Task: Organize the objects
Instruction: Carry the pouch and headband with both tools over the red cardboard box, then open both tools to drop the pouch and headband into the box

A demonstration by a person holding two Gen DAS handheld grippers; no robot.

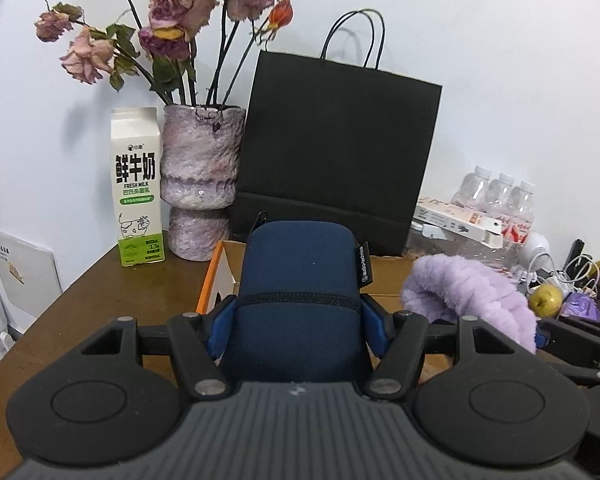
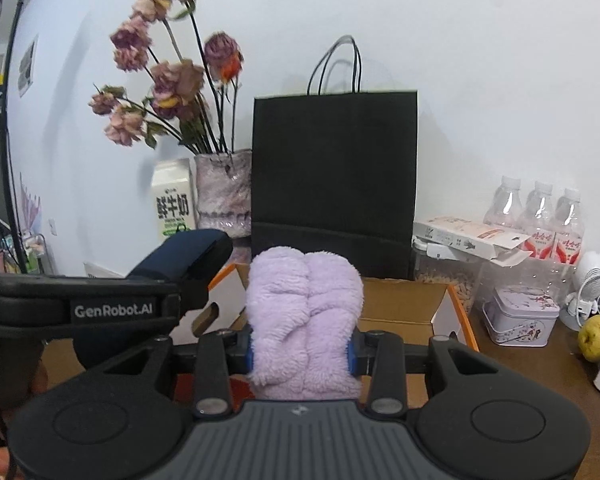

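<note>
While each hand-held gripper, left [image 1: 298,316] and right [image 2: 302,350], clamps its load above the cardboard box [image 2: 400,296] (navy pouch [image 1: 300,280], lilac plush [image 2: 304,320]), a slack pinch could drop either outside.

The navy pouch [image 1: 300,288] is smooth matt cloth with a stitched zip seam. Just right of it, the lilac bundle [image 2: 304,320] is shaggy plush. Behind the pouch, the box [image 2: 400,300] is raw brown cardboard and the black bag [image 1: 336,148] matt paper. Left of the bag, the vase [image 1: 200,176] looks rough and glazed, the milk carton [image 1: 138,188] slick printed card. The table [image 1: 100,304] is dull brown wood.
</note>
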